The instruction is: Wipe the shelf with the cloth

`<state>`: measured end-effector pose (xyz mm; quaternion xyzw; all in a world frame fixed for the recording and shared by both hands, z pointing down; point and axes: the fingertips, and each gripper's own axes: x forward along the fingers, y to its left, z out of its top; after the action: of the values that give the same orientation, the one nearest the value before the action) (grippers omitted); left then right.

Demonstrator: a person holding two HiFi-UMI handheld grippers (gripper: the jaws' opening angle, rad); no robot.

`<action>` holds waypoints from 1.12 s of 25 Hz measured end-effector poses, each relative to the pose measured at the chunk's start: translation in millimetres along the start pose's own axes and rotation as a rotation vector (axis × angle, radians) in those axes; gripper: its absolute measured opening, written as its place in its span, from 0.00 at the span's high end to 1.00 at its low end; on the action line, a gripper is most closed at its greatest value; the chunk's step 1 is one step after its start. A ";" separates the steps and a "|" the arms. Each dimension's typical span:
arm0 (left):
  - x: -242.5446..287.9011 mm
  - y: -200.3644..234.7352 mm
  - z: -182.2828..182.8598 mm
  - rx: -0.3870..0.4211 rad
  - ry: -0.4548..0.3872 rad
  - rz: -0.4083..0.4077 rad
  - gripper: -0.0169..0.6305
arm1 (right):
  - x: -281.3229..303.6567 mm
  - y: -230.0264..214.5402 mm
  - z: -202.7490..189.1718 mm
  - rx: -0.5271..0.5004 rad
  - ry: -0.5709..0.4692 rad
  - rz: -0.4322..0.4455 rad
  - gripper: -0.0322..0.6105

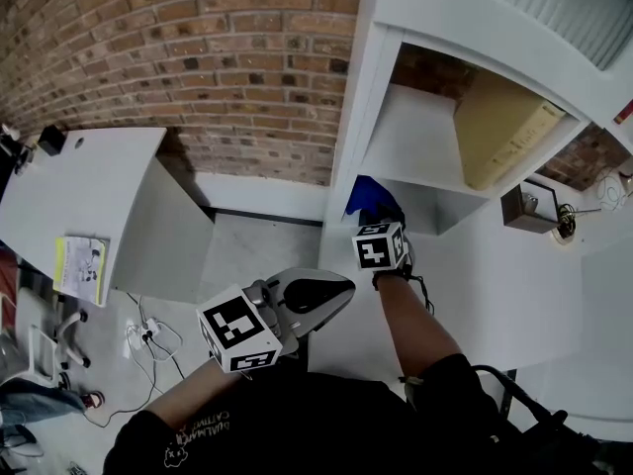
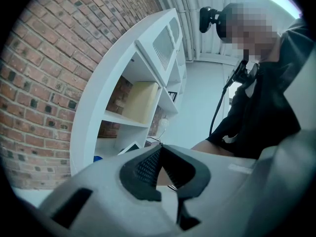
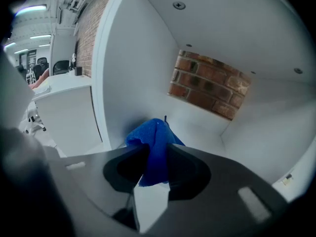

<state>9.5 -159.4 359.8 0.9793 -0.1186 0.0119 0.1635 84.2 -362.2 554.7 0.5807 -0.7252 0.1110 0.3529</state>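
Cloth [image 3: 156, 141], blue and bunched, is pinched between my right tongs [image 3: 157, 154], which clamp its middle. It pokes into the white shelf [image 3: 212, 132] at the front left corner of an open compartment, below the one holding a cardboard box [image 1: 502, 127]. My left tongs [image 2: 161, 148] are closed tip to tip and empty, apart from the shelf.

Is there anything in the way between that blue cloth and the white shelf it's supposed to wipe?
Nothing visible. The right gripper is shut on the crumpled blue cloth inside the compartment, and the white shelf board ahead lies bare up to the brick back wall.
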 end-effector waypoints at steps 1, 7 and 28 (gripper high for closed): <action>0.8 0.1 0.2 -0.001 0.001 -0.003 0.98 | 0.1 -6.7 -2.4 0.014 0.007 -0.012 0.77; 6.3 4.1 4.0 -0.003 0.001 -0.014 0.98 | -1.1 -51.5 -22.6 0.083 0.059 -0.096 0.77; 40.0 3.0 13.6 0.003 0.001 -0.094 0.98 | -33.2 -20.1 24.9 0.222 -0.179 0.109 0.77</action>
<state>47.5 -175.7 350.4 0.9840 -0.0725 0.0048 0.1627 95.7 -357.1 510.3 0.5836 -0.7675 0.1573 0.2137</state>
